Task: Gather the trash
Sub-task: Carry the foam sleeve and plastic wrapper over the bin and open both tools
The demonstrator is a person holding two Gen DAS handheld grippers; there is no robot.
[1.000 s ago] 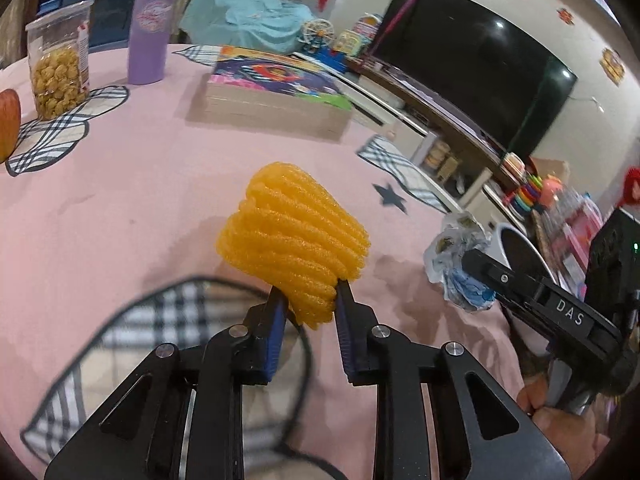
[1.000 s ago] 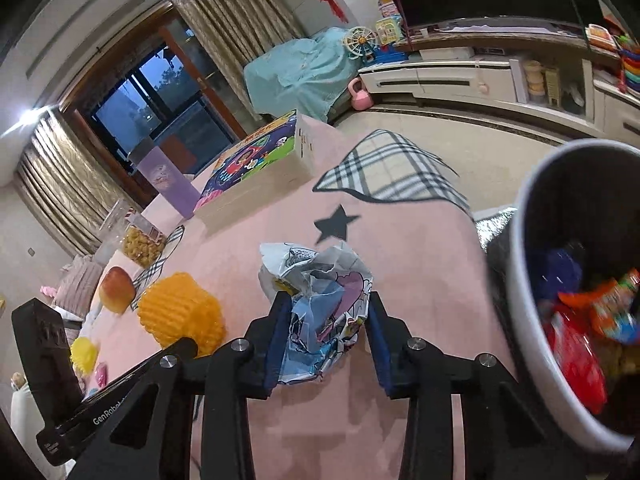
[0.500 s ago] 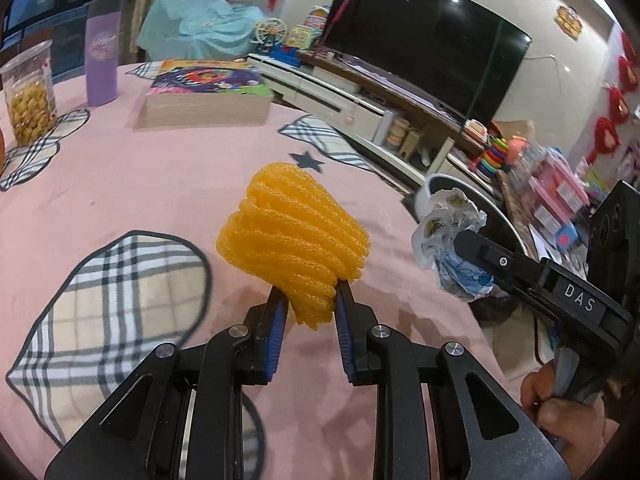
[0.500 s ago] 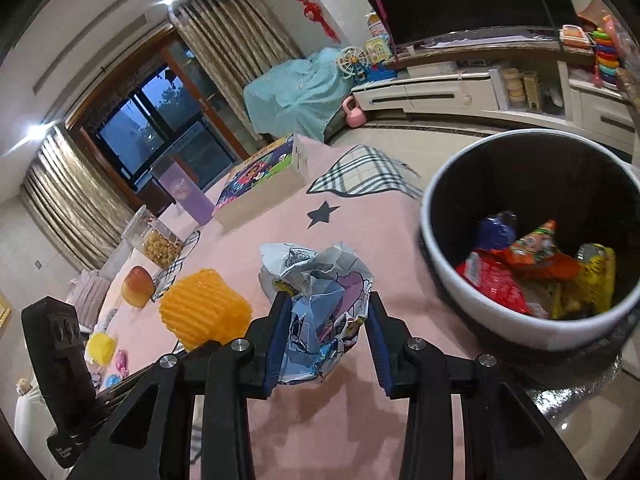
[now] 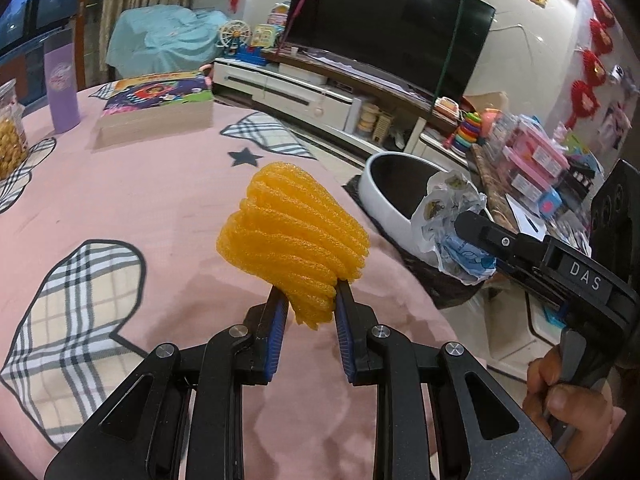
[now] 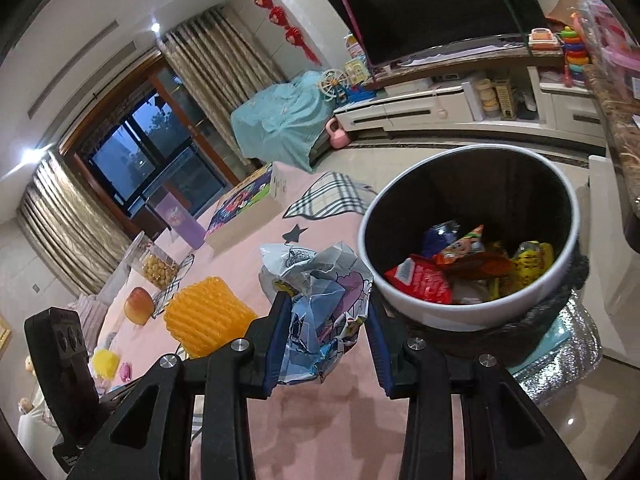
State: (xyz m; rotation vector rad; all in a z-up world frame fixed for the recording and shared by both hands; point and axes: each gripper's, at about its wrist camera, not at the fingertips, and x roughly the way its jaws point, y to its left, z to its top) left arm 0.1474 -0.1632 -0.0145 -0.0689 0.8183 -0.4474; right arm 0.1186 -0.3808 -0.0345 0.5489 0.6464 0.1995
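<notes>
Left gripper (image 5: 309,304): its 2 blue-padded jaws are clamping the lower end of an orange ribbed foam fruit net (image 5: 294,240), which is standing up clear of the pink tablecloth with plaid patches (image 5: 120,208). The same net is showing in the right wrist view (image 6: 208,316), beside the other tool.

Right gripper (image 6: 325,340): its 2 jaws are pinching a crumpled white-and-blue printed plastic wrapper (image 6: 320,304). The wrapper is hanging above the tablecloth edge, just beside the rim of the round white trash bin with a black liner (image 6: 408,304). From the left wrist view, the wrapper (image 5: 452,232) is sitting in front of the bin's rim (image 5: 380,200), held by the black tool the person's hand (image 5: 568,400) is gripping.

Bin is standing on the floor off the table edge and is holding several snack wrappers, red (image 6: 420,284), orange and yellow.

On the table's far side: a colourful flat cardboard box (image 5: 158,102), a purple tumbler (image 5: 62,92), and a clear jar of yellow snacks (image 6: 158,266). An apple (image 6: 138,306) is lying near the jar.
</notes>
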